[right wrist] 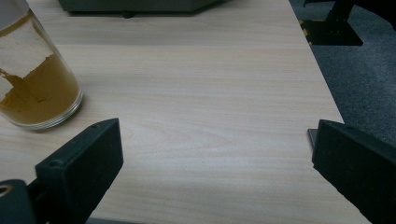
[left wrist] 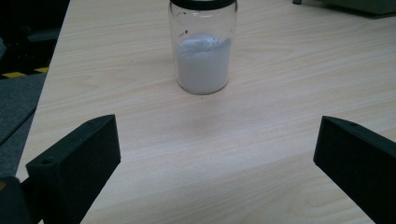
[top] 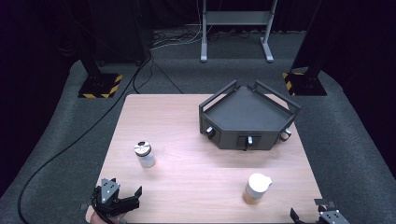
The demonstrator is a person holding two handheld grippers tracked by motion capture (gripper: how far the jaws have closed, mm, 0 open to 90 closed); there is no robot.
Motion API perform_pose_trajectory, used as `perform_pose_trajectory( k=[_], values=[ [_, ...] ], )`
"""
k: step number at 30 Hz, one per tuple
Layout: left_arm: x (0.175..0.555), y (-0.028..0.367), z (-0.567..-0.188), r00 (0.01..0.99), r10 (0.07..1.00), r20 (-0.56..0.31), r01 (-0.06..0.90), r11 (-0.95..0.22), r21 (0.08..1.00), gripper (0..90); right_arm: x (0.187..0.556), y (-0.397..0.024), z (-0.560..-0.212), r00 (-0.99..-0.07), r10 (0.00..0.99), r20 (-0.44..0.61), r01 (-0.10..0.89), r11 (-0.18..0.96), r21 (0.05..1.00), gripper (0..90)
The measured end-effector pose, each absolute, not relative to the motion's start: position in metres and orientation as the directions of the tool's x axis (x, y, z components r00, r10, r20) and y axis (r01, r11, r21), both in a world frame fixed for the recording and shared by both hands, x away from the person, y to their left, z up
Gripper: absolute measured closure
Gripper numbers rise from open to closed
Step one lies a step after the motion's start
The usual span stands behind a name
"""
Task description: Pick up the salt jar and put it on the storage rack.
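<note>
- Left hand-held gripper (top: 122, 198) sits at the near left corner of the worktop (top: 196, 186), jaws wide, nothing between them.
- Right hand-held gripper (top: 312, 215) sits at the near right corner, partly cut off by the frame edge; jaws wide, nothing between them.
- Left gripper view: both black jaws stand far apart over bare wood; white jar (left wrist: 203, 46) is upright straight ahead, apart from the jaws.
- White jar (top: 145, 154): clear glass, white powder to roughly half height, metal lid; stands left of centre, ahead of the left hand-held gripper.
- Brown jar (top: 255, 188): glass, brown powder, white cap, torn label; stands near the front right of the worktop.
- Right gripper view: brown jar (right wrist: 32, 79) is off to the upper left, outside the jaw gap, not touched.
- Dark tray (top: 247, 140), angular with raised rails and knobs on its front faces, stands at the far right, well apart from both jars.
</note>
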State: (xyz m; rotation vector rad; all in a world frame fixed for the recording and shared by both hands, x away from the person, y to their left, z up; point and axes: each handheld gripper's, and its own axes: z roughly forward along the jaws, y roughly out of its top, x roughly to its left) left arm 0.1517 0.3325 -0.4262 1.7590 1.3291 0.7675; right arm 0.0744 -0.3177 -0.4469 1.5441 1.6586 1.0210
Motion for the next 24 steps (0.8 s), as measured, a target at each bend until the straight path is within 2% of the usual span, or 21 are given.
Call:
perform_pose_trajectory(
  k=[10, 24],
  values=[
    [0.163, 0.327, -0.428, 0.277, 0.961, 0.012, 0.504, -0.156, 0.849, 0.6, 0.072, -0.317, -0.445, -0.101, 0.994, 0.039, 0.487, 0.015, 0.873, 0.9],
    [0.212, 0.318, -0.423, 0.31, 0.95, 0.035, 0.515, -0.199, 0.834, 0.2, 0.074, -0.313, -0.445, -0.123, 0.992, 0.025, 0.486, 0.038, 0.873, 0.0]
  ],
)
